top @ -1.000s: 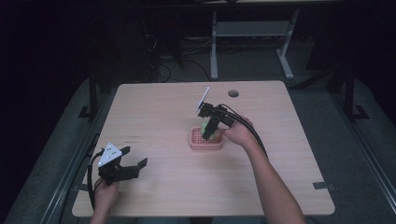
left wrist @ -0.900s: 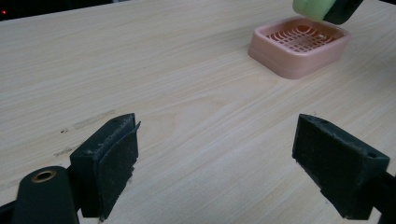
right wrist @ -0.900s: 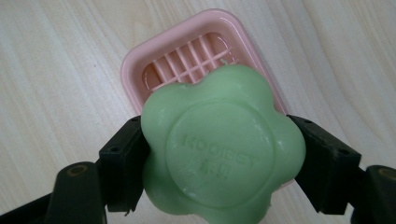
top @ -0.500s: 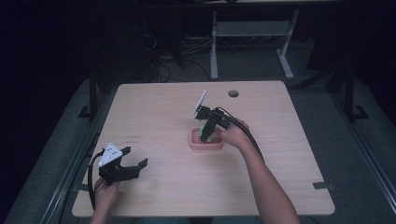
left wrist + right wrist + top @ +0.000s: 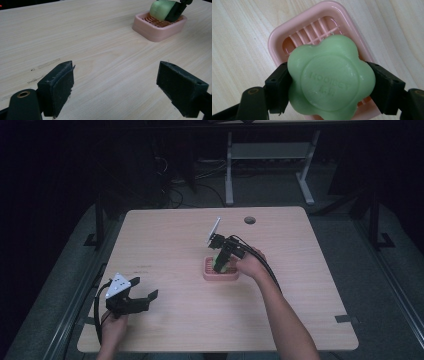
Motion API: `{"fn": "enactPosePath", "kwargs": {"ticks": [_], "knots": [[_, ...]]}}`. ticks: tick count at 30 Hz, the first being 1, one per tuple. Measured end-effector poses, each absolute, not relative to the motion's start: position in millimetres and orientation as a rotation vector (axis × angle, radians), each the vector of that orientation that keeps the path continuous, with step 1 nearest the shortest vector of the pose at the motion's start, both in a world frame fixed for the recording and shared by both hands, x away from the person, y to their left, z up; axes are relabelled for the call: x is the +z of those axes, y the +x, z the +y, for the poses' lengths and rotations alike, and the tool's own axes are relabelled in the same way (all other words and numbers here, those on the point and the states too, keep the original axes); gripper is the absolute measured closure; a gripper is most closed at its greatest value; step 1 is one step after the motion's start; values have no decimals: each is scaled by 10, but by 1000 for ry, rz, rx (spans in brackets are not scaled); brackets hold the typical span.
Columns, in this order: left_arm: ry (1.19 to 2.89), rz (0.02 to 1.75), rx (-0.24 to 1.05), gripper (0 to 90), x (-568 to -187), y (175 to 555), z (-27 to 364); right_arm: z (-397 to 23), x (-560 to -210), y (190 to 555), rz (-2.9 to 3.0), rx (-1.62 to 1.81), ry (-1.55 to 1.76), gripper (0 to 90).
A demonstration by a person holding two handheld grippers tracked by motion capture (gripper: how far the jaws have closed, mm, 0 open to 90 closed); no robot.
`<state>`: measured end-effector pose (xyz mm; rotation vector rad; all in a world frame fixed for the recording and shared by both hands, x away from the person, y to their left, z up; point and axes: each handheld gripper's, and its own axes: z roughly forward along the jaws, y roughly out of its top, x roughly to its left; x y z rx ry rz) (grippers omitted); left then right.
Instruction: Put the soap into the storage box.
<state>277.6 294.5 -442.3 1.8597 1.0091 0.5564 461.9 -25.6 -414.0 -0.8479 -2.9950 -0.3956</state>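
While the green flower-shaped soap (image 5: 329,77) is being clamped by the right tongs (image 5: 328,82), it is being held lower than a second ago, just above the pink soap dish (image 5: 284,37), suggesting placement; the left tongs (image 5: 120,87) are being kept wide, well apart from the dish.

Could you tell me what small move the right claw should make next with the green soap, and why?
Probably lower it a little and then open. The right claw grips the flower-shaped green soap by its sides, directly over the pink slatted soap dish, and whether it already rests on the slats can't be told.
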Motion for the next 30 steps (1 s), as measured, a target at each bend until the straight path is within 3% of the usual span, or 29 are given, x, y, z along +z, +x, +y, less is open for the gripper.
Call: {"fn": "enactPosePath", "kwargs": {"ticks": [30], "knots": [[1855, 1019, 558, 141, -4421, 2770, 2960, -245, -4169, 4617, -3012, -363, -846, 255]]}}
